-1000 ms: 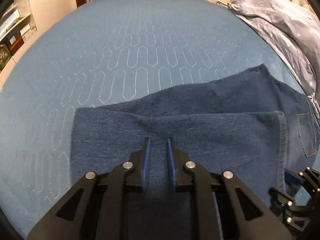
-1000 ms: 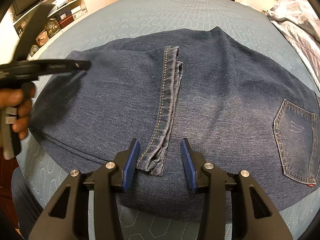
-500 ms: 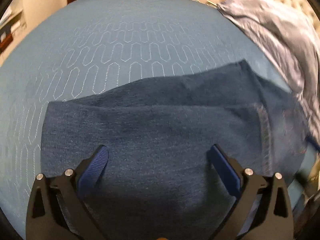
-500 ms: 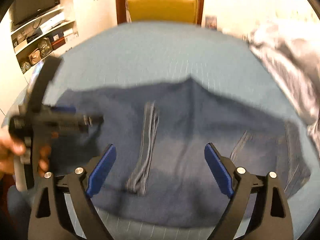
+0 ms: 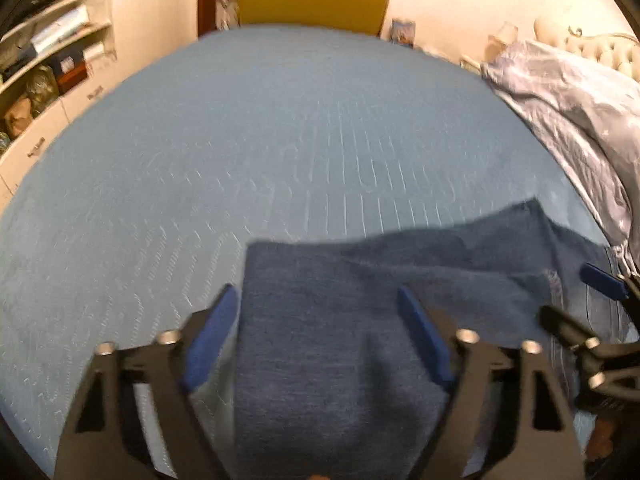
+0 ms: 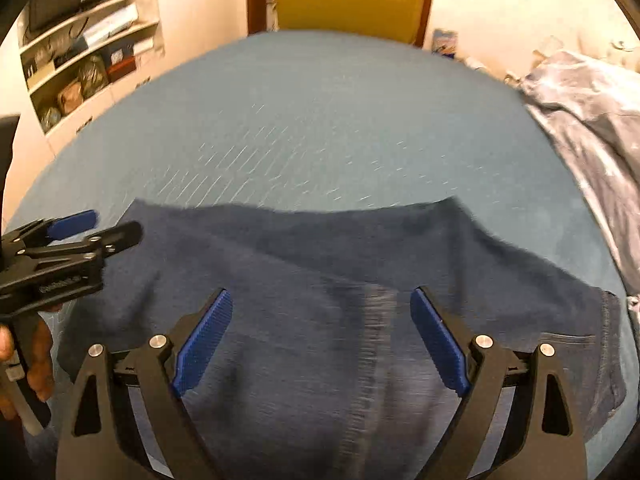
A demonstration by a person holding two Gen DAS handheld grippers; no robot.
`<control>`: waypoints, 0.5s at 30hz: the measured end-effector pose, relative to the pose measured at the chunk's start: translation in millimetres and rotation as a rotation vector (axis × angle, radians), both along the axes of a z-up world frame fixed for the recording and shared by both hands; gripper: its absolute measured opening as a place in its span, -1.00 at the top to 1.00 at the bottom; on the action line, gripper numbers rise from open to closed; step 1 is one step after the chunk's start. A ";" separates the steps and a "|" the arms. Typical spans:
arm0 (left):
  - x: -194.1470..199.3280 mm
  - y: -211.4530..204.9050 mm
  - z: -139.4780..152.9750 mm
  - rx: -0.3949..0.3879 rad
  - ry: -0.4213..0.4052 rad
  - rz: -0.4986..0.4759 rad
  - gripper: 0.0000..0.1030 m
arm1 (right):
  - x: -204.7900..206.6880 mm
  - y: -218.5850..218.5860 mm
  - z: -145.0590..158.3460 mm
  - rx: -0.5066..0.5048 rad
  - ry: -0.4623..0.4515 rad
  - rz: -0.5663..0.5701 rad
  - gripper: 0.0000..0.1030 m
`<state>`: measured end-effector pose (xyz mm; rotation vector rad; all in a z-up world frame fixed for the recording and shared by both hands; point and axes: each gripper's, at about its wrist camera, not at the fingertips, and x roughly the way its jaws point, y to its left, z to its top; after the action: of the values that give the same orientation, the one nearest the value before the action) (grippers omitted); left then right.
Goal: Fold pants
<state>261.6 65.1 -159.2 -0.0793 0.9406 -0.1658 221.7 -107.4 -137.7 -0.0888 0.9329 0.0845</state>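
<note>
The pants lie flat on the bed, long axis crosswise, directly ahead of and below both hand-held grippers, left over the folded end and right over the hems, both spread wide and empty.

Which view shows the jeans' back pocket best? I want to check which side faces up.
The right wrist view: the back pocket lies flat and facing up at the right end of the jeans, though blurred. The left wrist view shows only a sliver of that end, behind the right tongs.
</note>
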 end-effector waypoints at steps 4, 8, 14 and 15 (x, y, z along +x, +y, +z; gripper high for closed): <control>2.3 -9.4 -10.3 0.004 0.026 -0.093 0.48 | 13.5 10.4 -27.1 -0.073 0.057 0.003 -0.44; 8.4 -42.5 -22.5 0.053 0.039 -0.238 0.36 | 24.0 -35.8 -48.2 -0.021 0.108 -0.125 -0.25; 24.8 -21.7 -30.8 -0.020 0.108 -0.091 0.41 | 26.4 -61.3 -57.2 0.088 0.122 -0.138 -0.60; 24.5 -16.6 -27.4 -0.021 0.100 -0.050 0.16 | 25.4 -62.7 -59.1 0.110 0.122 -0.160 -0.71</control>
<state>286.1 48.5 -186.5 -0.0837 1.0414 -0.2193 247.1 -170.2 -196.8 0.0935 1.0521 -0.0070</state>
